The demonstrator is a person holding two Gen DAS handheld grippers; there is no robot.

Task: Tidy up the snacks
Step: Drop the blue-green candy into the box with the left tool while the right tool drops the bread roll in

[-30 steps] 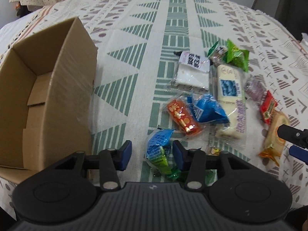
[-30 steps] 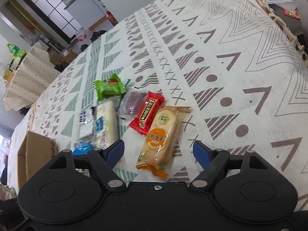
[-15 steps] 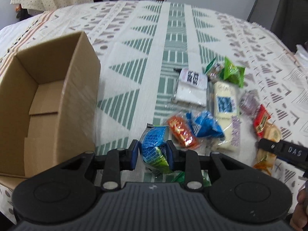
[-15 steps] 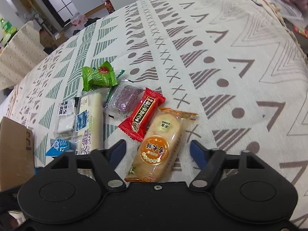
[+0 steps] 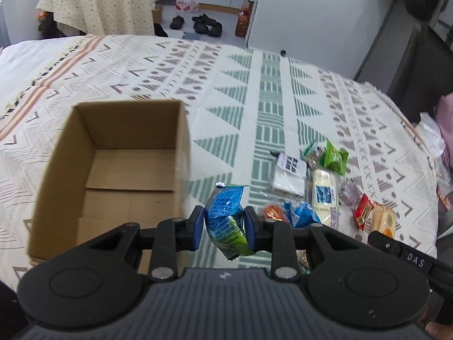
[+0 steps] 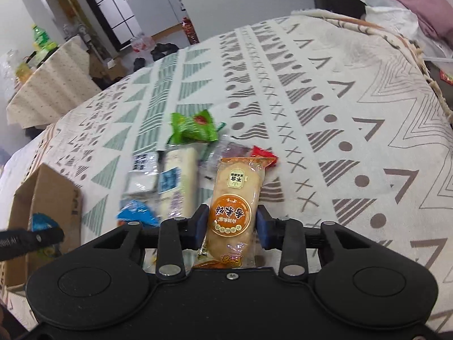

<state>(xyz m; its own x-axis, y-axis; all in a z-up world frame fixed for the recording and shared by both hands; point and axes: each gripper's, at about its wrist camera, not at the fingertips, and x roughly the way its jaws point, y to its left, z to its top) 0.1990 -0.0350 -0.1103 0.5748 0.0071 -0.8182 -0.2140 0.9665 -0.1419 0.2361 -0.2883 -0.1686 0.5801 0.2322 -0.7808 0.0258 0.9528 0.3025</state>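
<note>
Left gripper (image 5: 223,228): blue pads closed tight on a blue and green snack packet (image 5: 226,221), crinkled foil, held clear of the cloth at the box's right wall.
Right gripper (image 6: 232,225): pads pressed on both sides of an orange rice cracker pack (image 6: 235,209), glossy clear film, oblong, round orange label with Chinese characters; lifted above the pile.
Writing: "DAS" in white on the black bar (image 5: 407,255) at 4 o'clock in the left view.
Cardboard box (image 5: 113,175): open, plain brown corrugated, flaps folded flat inside; at 9 o'clock of the held packet.
Surface: bench under a woven cloth (image 5: 269,99), cream with green and grey triangles, stripes, crosses.
Snack pile, 2 to 3 o'clock of left gripper: white pack with black print (image 5: 288,174), long cream bar with blue label (image 5: 324,192), green packet (image 5: 334,157), blue packet (image 5: 301,216), red packet (image 5: 362,215), small orange-red packet (image 5: 271,212).
Surroundings: second cloth-covered table (image 5: 104,2), shoes (image 5: 203,24) on the floor at 12 o'clock.
</note>
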